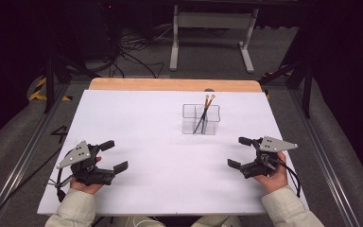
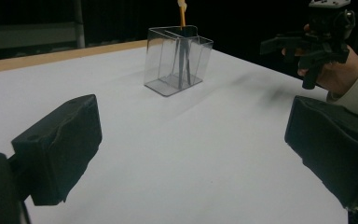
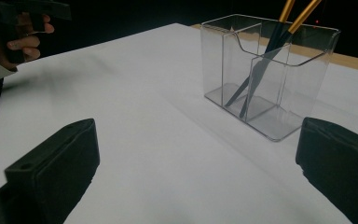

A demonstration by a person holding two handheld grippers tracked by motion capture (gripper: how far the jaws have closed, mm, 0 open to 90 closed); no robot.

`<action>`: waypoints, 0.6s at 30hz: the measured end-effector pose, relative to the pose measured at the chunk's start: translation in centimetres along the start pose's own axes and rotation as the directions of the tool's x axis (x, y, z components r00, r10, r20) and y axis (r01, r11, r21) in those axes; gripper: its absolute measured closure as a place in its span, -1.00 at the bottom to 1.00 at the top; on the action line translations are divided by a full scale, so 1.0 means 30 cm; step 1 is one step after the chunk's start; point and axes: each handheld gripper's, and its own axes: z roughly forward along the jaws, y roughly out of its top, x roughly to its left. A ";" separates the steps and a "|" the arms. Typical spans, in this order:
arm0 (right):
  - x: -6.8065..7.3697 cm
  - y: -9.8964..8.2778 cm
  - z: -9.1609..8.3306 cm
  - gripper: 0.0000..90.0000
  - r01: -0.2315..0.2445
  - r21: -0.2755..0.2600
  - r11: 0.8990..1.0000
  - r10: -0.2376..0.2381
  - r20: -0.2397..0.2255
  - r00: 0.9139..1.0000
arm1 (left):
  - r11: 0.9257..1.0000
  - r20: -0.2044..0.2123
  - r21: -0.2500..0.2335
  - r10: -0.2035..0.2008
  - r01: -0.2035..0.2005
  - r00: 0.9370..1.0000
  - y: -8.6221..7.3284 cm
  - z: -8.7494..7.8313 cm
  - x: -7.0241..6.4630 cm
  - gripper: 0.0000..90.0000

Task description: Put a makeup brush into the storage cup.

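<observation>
White table [image 1: 137, 123], clear holder [image 1: 200, 119], black-orange chopsticks [image 1: 203, 113]

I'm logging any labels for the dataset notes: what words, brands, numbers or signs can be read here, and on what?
None can be read. The clear holder, the two brushes in it, the white table cover and both grippers, left gripper and right gripper, show no print. Yellow-black hazard striping on the floor carries no words.

Both my hands are low near my edge: left hand-held gripper [image 1: 114, 154] and right hand-held gripper [image 1: 239, 152] each have jaws spread wide, nothing in them, pointing inward.
</observation>
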 end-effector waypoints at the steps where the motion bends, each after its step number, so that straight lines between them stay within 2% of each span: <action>1: 0.000 -0.006 0.000 -1.00 -0.002 0.000 1.000 0.002 -0.001 1.000 | 1.000 -0.005 0.000 -0.002 0.002 1.000 -0.005 -0.003 0.002 -0.90; 5: 0.001 -0.027 -0.002 -1.00 0.011 0.003 1.000 -0.011 0.018 1.000 | 1.000 -0.012 -0.011 -0.021 0.021 1.000 -0.023 -0.010 0.009 -0.91; 7: 0.004 -0.043 -0.003 -1.00 0.021 -0.016 1.000 -0.021 0.021 1.000 | 0.999 -0.019 -0.026 -0.039 0.038 0.999 -0.035 -0.012 0.017 -0.91; 9: 0.006 -0.050 -0.004 -1.00 0.041 -0.007 0.999 -0.040 0.030 0.999 | 0.999 -0.020 -0.019 -0.050 0.049 0.999 -0.045 -0.011 0.029 -0.91; 13: 0.015 -0.057 -0.004 -1.00 0.078 -0.019 0.997 -0.077 0.032 0.997 | 0.998 -0.032 -0.011 -0.055 0.055 0.998 -0.060 -0.005 0.045 -0.91; 18: 0.016 -0.062 -0.005 -1.00 0.084 -0.029 0.996 -0.083 0.050 0.995 | 0.999 -0.042 0.005 -0.048 0.048 0.998 -0.065 0.002 0.048 -0.91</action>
